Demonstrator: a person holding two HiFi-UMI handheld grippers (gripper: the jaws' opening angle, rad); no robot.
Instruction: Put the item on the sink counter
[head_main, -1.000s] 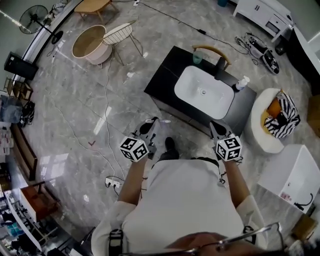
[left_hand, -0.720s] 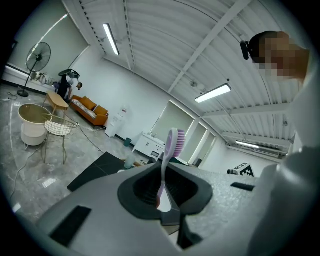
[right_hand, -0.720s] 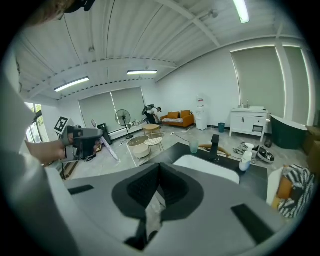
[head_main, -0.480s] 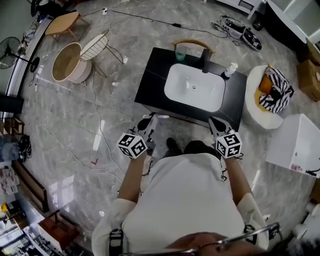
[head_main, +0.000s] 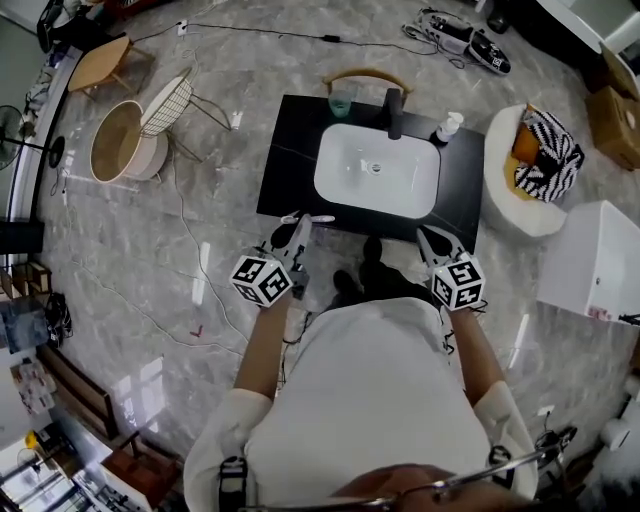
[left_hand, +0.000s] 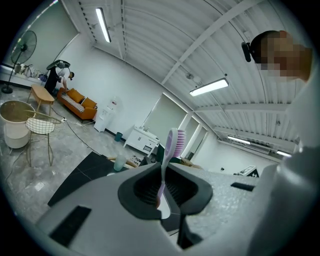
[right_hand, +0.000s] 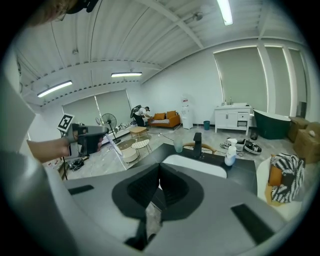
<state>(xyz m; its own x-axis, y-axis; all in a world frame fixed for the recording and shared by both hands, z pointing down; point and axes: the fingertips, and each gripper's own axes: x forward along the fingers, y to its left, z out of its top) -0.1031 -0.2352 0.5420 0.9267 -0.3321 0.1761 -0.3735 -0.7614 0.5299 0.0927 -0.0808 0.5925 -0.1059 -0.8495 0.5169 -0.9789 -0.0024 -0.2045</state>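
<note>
A pale purple toothbrush (left_hand: 170, 150) with pink bristles stands upright between the pads of my left gripper (left_hand: 161, 192), which is shut on its handle. In the head view the left gripper (head_main: 296, 232) hovers just off the front left edge of the black sink counter (head_main: 285, 170), and the toothbrush (head_main: 310, 218) pokes out over that edge. My right gripper (head_main: 432, 240) is at the counter's front right, shut with nothing in it (right_hand: 159, 187). The white basin (head_main: 377, 170) fills the counter's middle. The right gripper view also catches the left gripper (right_hand: 87, 137).
At the back of the counter stand a faucet (head_main: 394, 112), a clear cup (head_main: 342, 103) and a soap bottle (head_main: 449, 126). A round white basket with striped cloth (head_main: 530, 165) and a white cabinet (head_main: 600, 260) are to the right. A wire chair (head_main: 165, 105) and a cable are on the left.
The person has stepped toward the sink: the counter now lies straight ahead, close to both grippers. The left gripper's hold on the toothbrush is unchanged and the right stays shut.
</note>
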